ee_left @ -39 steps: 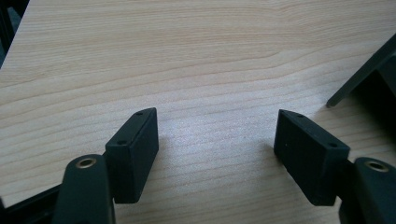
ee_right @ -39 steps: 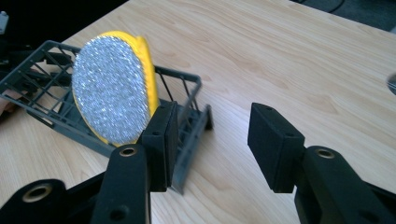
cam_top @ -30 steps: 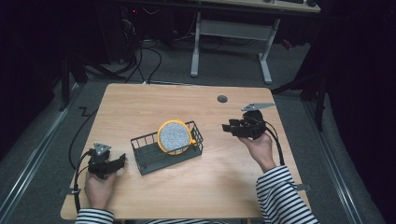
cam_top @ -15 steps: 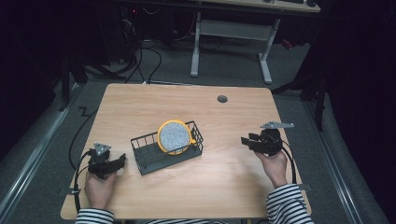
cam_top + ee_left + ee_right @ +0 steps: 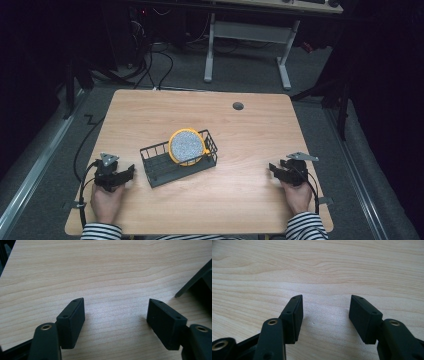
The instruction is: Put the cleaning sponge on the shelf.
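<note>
Right claw [image 5: 278, 172] lowered to table [image 5: 240, 130] – just opening, empty (left claw [image 5: 126, 173] agape).

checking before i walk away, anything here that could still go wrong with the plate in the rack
The yellow-rimmed plate stands tilted against one end of the wire rack, so a knock could tip it out. The right hand-held gripper, jaws just opening and empty, and the left hand-held gripper both rest low on the table either side; a careless sweep, especially from the left, could shove the rack.
</note>
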Tool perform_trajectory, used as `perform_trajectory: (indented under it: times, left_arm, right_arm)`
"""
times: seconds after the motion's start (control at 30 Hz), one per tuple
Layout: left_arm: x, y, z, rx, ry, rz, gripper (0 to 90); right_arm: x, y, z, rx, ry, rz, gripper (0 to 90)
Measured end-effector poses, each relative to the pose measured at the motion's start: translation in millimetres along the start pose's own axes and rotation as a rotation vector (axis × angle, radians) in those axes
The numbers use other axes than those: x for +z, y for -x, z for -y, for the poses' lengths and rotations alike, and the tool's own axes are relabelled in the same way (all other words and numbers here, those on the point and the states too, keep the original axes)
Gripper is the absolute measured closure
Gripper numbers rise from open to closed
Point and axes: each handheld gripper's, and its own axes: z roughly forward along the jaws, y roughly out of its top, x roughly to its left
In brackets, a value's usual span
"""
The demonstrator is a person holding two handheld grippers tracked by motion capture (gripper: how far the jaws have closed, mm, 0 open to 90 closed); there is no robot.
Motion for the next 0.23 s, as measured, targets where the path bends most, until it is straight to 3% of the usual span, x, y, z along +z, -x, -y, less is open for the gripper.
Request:
perform_trajectory:
  times: [0.17, 0.23]
  left_arm:
    - [0.0, 0.0, 0.0, 0.0, 0.0, 0.0, 31.4]
    - [0.1, 0.1, 0.0, -0.001, 0.001, -0.001, 31.4]
  right_arm:
    - [0.9, -7.5, 0.2, -0.064, -0.011, 0.057, 43.0]
    - [1.1, -5.9, 0.0, -0.05, -0.014, 0.055, 40.8]
